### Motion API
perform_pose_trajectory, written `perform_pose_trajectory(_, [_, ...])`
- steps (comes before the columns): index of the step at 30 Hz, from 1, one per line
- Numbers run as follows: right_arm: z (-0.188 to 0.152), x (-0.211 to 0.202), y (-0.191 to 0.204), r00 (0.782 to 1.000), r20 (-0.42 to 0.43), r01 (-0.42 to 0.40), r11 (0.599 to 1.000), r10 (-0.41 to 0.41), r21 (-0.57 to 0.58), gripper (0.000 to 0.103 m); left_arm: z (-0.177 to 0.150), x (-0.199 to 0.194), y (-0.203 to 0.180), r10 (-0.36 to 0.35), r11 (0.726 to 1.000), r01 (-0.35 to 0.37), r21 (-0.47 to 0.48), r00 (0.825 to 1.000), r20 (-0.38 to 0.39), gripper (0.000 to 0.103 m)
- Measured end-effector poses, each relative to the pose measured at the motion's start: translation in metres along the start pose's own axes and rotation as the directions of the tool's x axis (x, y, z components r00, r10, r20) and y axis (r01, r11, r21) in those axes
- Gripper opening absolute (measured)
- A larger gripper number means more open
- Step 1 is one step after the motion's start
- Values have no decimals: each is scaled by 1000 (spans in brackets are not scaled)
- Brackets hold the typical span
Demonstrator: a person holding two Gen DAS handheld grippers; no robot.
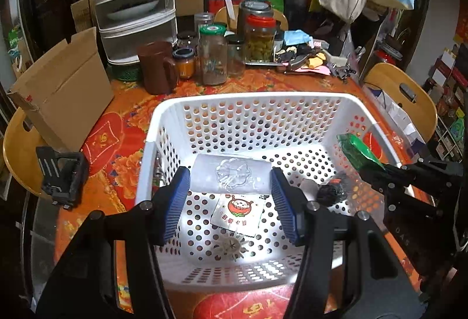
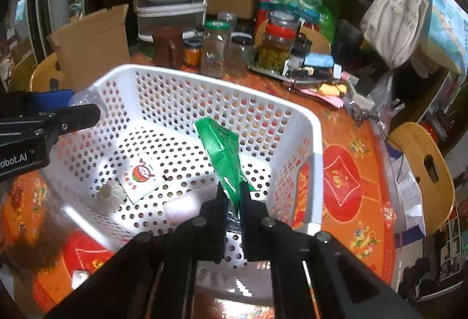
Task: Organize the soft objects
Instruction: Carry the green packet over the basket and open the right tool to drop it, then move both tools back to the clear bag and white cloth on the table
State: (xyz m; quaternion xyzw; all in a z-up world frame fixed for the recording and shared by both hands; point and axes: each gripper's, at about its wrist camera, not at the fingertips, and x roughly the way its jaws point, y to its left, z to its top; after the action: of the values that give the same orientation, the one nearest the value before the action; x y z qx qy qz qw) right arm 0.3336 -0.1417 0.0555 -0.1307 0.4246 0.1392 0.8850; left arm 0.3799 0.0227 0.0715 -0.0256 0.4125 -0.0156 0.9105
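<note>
A white perforated basket [image 1: 245,98] [image 2: 316,143] stands on the red patterned table. My left gripper [image 1: 229,196] holds a clear plastic pack [image 1: 231,177] between its blue pads over the basket's inside. My right gripper [image 2: 232,196] is shut on a green foil packet [image 2: 223,161] and holds it above the basket; the packet also shows in the left wrist view [image 1: 356,152]. On the basket floor lie a white sachet with a red cartoon [image 1: 238,212] [image 2: 142,175], a white fluffy piece [image 1: 231,246] [image 2: 112,193] and a black bundle [image 1: 332,191].
Behind the basket stand glass jars [image 1: 213,55], a brown jug [image 1: 158,67], a mesh food cover stack [image 1: 134,0] and an open cardboard box [image 1: 64,91]. A black holder [image 1: 63,175] lies left of the basket. Wooden chairs [image 2: 424,172] ring the table.
</note>
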Motion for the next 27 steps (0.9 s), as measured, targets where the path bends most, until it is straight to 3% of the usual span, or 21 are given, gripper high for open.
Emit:
perform_pose_trajectory(6, [0, 20, -1, 999, -41, 17, 1000, -18, -15, 6, -4, 21, -4, 6, 1000, -6, 8, 1000, -23, 54])
perform_pose_trajectory(24, [2, 29, 5, 998, -47, 27, 998, -30, -50, 6, -10, 43, -5, 8, 1000, -7, 23, 999, -43, 55])
perform_pose_trajectory(26, [3, 28, 3, 999, -39, 14, 999, -16, -42, 6, -10, 45, -4, -1, 1000, 2, 19, 999, -50, 66])
perform_pose_trajectory(27, [3, 28, 1, 999, -35, 4, 1000, -5, -31, 6, -10, 46, -4, -8, 1000, 9, 15, 999, -52, 84])
